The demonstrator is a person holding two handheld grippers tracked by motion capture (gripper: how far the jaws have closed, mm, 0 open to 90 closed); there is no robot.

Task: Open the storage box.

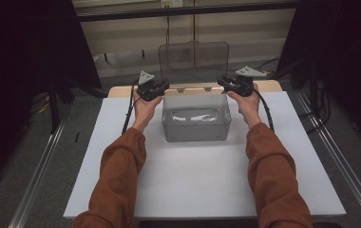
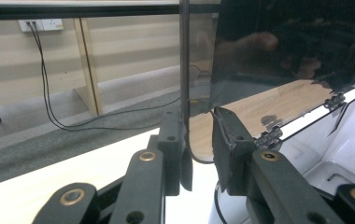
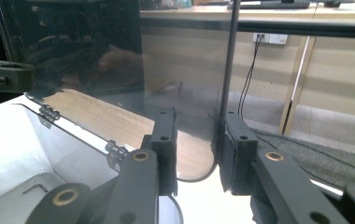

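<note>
The box (image 1: 196, 118) sat mid-table, its lid (image 1: 194, 56) upright. Left gripper (image 1: 156, 89) and right gripper (image 1: 230, 84) each pinched a lower lid edge, likely to steady it evenly while swinging.

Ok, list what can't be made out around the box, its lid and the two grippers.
- Box contents: high view, blurred by glare on the clear walls.
- Left gripper grip on the lid: left gripper view, a gap shows on one side of the lid's edge.
- Right gripper: same doubt, right gripper view.
</note>
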